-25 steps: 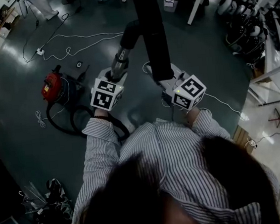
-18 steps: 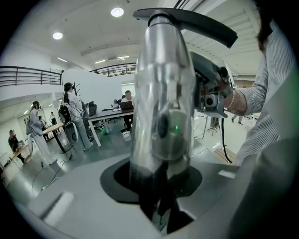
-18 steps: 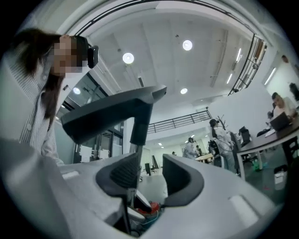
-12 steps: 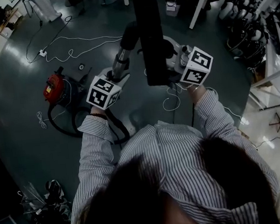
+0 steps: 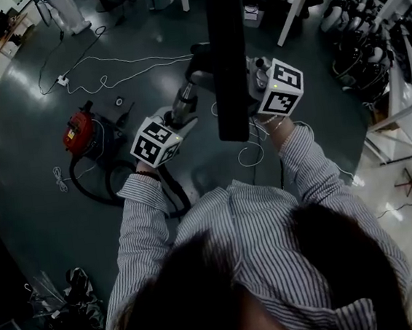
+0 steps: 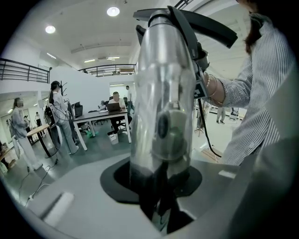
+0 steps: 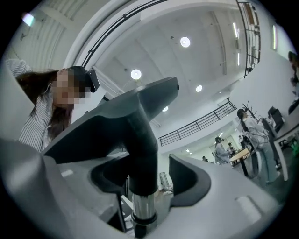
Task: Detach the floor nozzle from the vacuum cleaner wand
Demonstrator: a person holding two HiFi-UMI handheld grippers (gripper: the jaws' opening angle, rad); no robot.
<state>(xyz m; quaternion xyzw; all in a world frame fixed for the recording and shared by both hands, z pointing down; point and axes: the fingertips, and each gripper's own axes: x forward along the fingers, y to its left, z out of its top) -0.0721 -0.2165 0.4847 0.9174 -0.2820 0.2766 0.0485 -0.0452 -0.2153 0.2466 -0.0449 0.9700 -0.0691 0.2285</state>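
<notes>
While the right tool (image 7: 147, 181) is opening, the floor nozzle (image 7: 117, 119) has its black neck between the spread jaws, close against one pad and clear of the other. Nozzle is seated on the wand (image 6: 163, 93), with its head raised above both tools. Left tool (image 6: 161, 205) is pinching the wand lower down.
</notes>
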